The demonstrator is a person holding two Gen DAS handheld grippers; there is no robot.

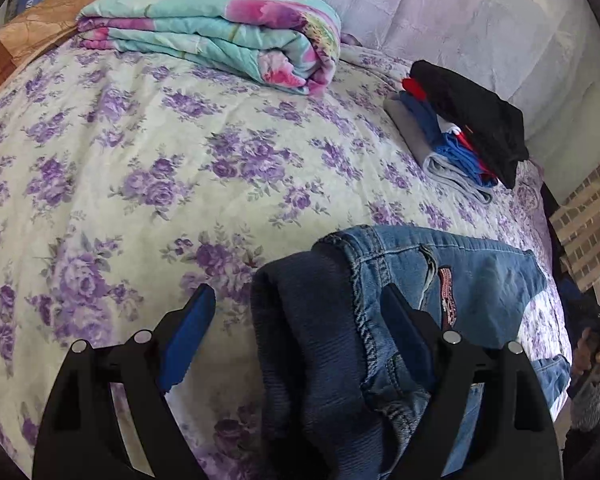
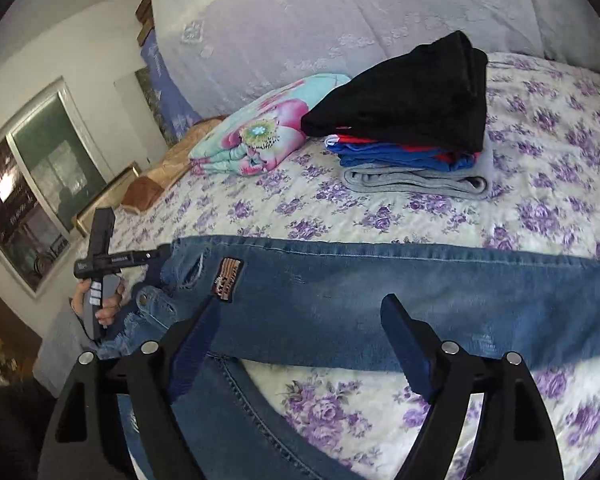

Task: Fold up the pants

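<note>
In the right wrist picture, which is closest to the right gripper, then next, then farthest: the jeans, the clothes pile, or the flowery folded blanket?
From the right gripper:
1. Jeans, lying right under its fingers.
2. Clothes pile, farther up the bed, slightly right.
3. Folded blanket, farthest, up and left, partly behind the pile.

A bedroom in a home is showing here. A bed (image 1: 148, 168) is lying under a quilted cover printed with purple roses, with a pale lilac embossed spread (image 1: 440, 12) rising at its far side. A folded floral comforter (image 1: 220, 32) and a stack of folded clothes (image 2: 412, 120) are resting on it, beside blue jeans (image 2: 380, 292). White walls are carrying a framed window (image 2: 36, 196), and a gilt picture frame (image 2: 108, 192) is leaning below it.
</note>
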